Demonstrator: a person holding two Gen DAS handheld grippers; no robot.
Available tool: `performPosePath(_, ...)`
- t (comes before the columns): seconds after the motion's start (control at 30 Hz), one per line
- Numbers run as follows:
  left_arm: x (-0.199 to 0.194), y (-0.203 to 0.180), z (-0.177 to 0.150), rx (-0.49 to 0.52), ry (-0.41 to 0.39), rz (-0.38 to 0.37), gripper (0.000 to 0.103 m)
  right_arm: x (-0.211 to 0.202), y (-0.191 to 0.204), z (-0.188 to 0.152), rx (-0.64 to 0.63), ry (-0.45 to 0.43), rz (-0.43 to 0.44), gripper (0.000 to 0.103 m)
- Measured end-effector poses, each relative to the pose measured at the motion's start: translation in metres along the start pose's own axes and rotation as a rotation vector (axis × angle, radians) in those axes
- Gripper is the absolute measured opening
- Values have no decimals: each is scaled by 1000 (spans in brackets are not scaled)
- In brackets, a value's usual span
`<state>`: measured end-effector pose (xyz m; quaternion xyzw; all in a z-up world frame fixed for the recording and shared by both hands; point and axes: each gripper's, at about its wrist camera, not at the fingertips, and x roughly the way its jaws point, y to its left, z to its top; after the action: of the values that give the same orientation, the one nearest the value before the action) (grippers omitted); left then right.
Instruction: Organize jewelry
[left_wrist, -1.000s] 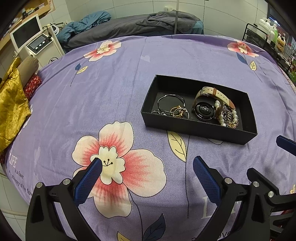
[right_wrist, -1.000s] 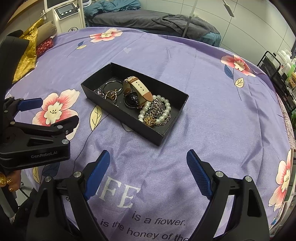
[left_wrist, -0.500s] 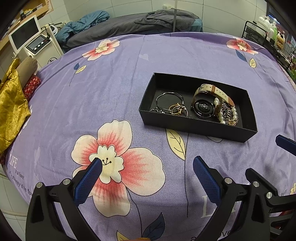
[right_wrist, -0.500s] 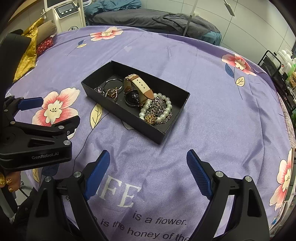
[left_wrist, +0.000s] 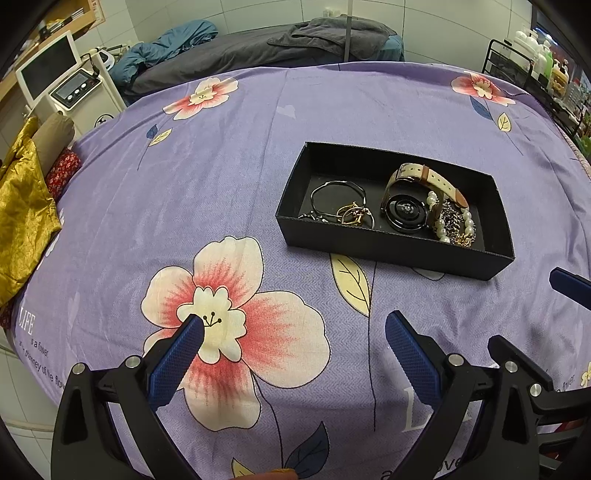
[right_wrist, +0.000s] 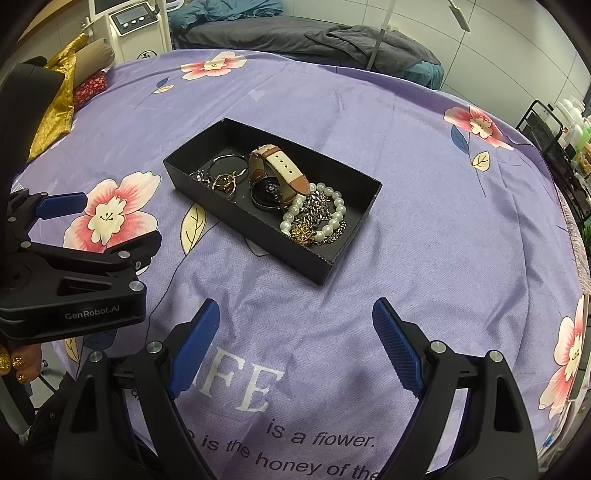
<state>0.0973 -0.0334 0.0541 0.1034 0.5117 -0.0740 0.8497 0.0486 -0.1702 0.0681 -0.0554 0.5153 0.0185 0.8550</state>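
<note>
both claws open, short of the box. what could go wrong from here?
1. The pearl bracelet lies tangled with the silver chain and a gold piece; lifting one may drag the rest.
2. The shallow black cardboard box sits loose on the purple floral cloth; a claw could shove it.
3. The thin silver bangle lies flat, so it is likely hard to pinch.

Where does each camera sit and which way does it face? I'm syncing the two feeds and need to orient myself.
Left wrist: on the left gripper, looking forward over the purple floral cloth toward the black tray; its own open fingers show.
Right wrist: on the right gripper, facing the same tray from its other side; own open fingers show, plus the left gripper at left.
Shared: tray, watch, pearl bracelet, cloth.
</note>
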Motion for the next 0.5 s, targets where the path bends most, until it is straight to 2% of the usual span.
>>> performPosePath(0.5,0,-1,0,5,-1,2,96,1,0,0,0,0,-1,84)
